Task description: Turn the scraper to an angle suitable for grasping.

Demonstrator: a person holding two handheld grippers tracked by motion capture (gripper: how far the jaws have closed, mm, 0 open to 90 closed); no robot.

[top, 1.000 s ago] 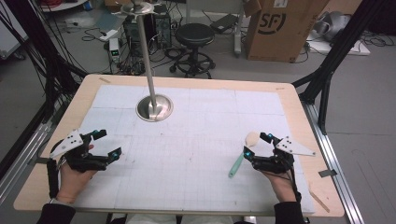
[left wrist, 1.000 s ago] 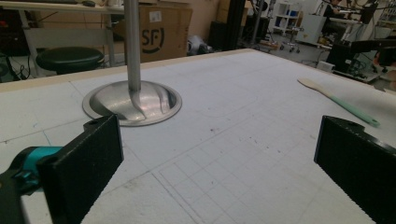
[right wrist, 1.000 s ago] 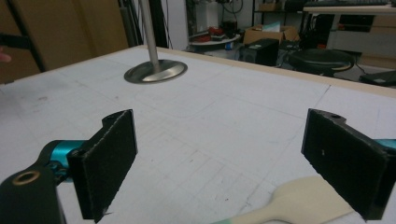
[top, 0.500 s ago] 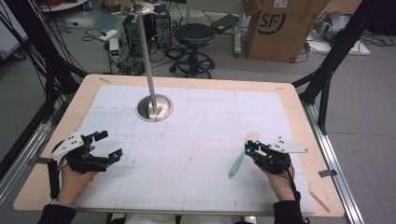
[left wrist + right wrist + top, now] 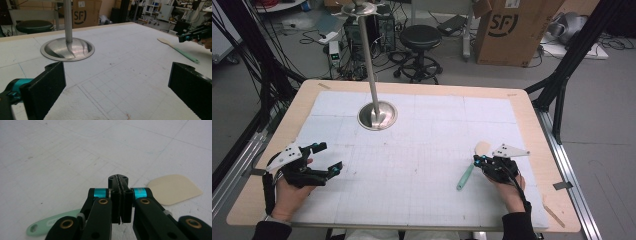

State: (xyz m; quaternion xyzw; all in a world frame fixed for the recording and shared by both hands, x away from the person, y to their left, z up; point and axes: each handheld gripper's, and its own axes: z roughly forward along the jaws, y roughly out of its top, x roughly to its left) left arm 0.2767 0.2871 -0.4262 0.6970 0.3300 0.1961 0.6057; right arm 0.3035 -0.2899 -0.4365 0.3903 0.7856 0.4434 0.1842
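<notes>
Spatula with a mint-green handle and cream blade [image 5: 472,167]: we find it lying flat on the white gridded mat [image 5: 422,145] at the near right. Over its middle sits the right gripper [image 5: 477,160]; its jaws have just closed and now meet pad to pad, and we see nothing between them. At the near left, the left gripper [image 5: 328,157] stands spread wide, empty. Farther off stands a steel pole on a round base [image 5: 377,114].
</notes>
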